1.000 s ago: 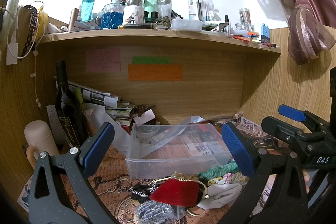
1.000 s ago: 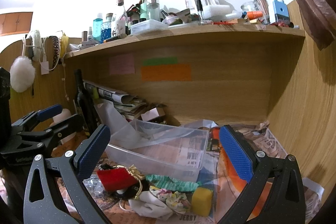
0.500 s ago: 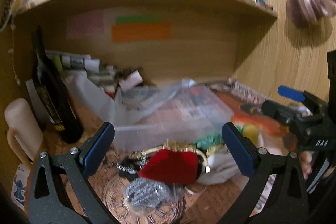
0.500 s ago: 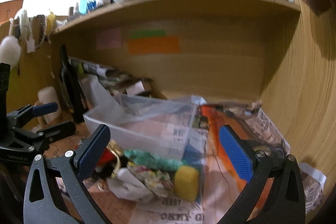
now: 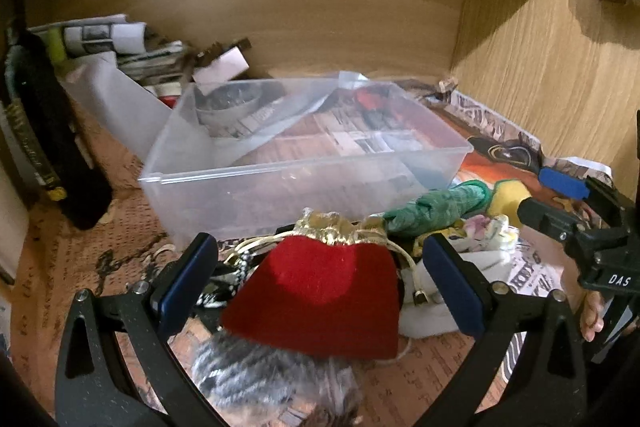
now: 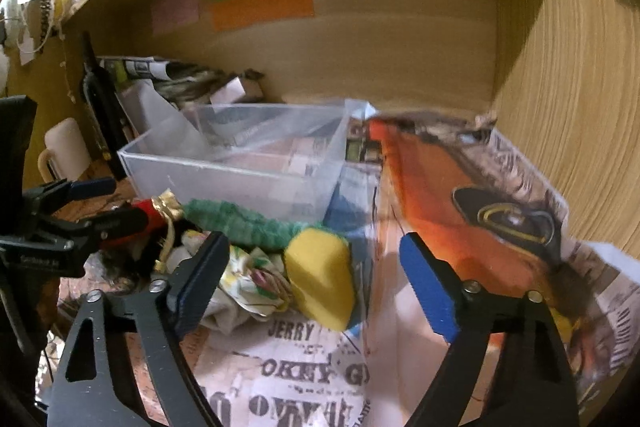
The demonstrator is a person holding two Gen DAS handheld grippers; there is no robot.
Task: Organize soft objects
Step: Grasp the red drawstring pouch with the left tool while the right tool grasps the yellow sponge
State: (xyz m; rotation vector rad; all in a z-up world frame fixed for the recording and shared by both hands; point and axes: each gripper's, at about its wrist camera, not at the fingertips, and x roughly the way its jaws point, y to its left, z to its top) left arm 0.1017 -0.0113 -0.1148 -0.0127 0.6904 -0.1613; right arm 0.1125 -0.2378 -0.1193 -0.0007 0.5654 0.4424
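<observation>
A pile of soft things lies in front of a clear plastic bin (image 5: 224, 183). A red velvet pouch (image 5: 324, 291) with a gold top sits between the fingers of my open left gripper (image 5: 320, 279), which hovers just over it. Beside it lie a green knitted cloth (image 5: 436, 209), a floral cloth (image 6: 252, 271), a white cloth (image 5: 440, 307) and a yellow sponge (image 6: 320, 275). My right gripper (image 6: 312, 287) is open, low over the yellow sponge. The bin also shows in the right wrist view (image 6: 224, 179).
A dark wine bottle (image 5: 44, 143) and a cream mug (image 6: 64, 151) stand at the left. Rolled newspapers (image 5: 108, 39) lie at the back. A grey sparkly pouch (image 5: 260, 379) lies near me. Wooden walls close the back and right. Newspaper (image 6: 304, 379) covers the desk.
Both grippers have moved forward and down toward the pile. The red pouch now sits between my left fingers and the yellow sponge between my right fingers. Both stay open.
</observation>
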